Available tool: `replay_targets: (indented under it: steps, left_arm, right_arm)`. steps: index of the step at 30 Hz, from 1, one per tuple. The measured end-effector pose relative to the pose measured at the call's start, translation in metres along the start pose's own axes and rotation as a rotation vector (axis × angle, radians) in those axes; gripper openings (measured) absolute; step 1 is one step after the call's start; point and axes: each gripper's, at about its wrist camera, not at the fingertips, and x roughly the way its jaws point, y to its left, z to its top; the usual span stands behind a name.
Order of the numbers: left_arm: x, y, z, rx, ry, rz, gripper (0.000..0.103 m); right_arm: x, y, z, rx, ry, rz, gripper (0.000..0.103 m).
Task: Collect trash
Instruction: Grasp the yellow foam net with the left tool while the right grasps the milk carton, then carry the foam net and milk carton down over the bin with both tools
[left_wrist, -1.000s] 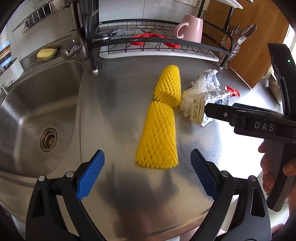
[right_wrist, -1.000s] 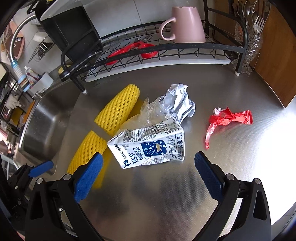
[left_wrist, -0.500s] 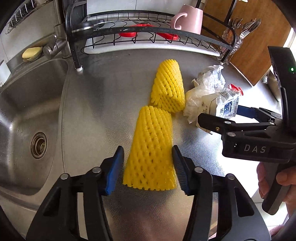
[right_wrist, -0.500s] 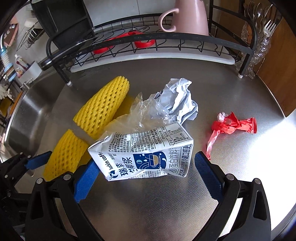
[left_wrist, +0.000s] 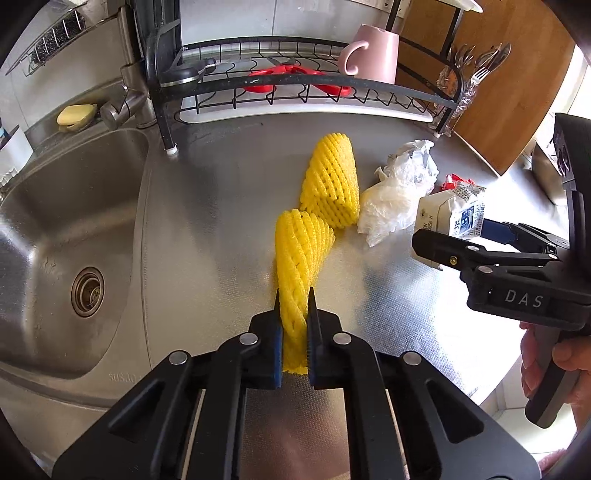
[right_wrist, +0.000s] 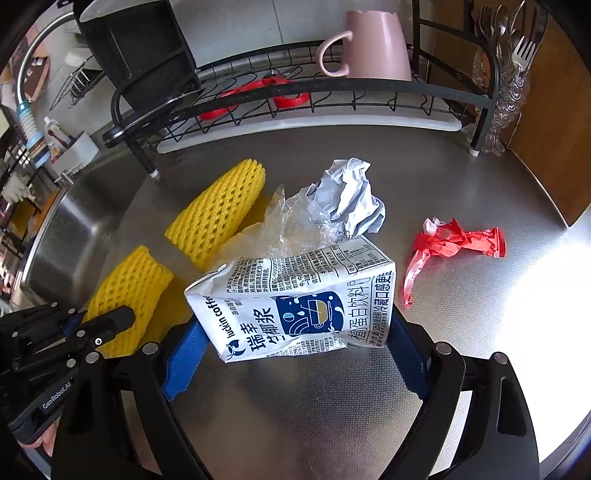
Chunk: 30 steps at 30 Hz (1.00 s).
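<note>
Yellow foam net is being squeezed flat between the blue pads of the left gripper. Its jaws have just been closing, and now they are almost together with the near end of the net pinched between them. The far end of the net is lying on the steel counter.

A second yellow net is lying on the counter just behind the first one, closer to the dish rack. A crumpled clear bag is sitting right beside that second net, on the side away from the sink. A ball of white paper is touching the bag, a bit nearer the rack.

The right gripper is reaching around the milk carton. Its jaws have just been closing a little, and they are standing wide with the carton between them. The carton is lying on its side in front of the bag. I cannot tell if the blue pads are pressing on it or only sitting next to it.

A red wrapper is lying on the counter, well apart from the carton and away from the sink.

A pink mug is standing upside down on the rack.
</note>
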Motion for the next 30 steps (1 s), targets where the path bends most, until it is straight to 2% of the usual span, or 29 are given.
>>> replay_targets:
  steps: [8, 17, 22, 27, 30]
  left_arm:
    - [-0.034, -0.008, -0.016, -0.008, -0.035, 0.012, 0.008]
    - [-0.079, -0.025, -0.052, -0.051, -0.038, 0.004, 0.008]
    - [-0.103, -0.048, -0.083, -0.002, -0.035, -0.03, 0.008]
    - [-0.112, -0.062, -0.119, 0.013, 0.009, -0.092, 0.008]
    - [-0.105, -0.065, -0.143, 0.004, 0.06, -0.116, 0.008]
  right_arm:
    - [-0.033, -0.006, -0.022, 0.031, -0.006, 0.042, 0.088]
    - [-0.082, -0.008, -0.059, 0.031, 0.012, 0.088, 0.088]
    - [-0.11, -0.01, -0.088, 0.002, 0.025, 0.095, 0.088]
    - [-0.125, -0.011, -0.125, -0.029, 0.096, 0.141, 0.088]
    - [-0.119, -0.016, -0.151, -0.015, 0.159, 0.148, 0.088]
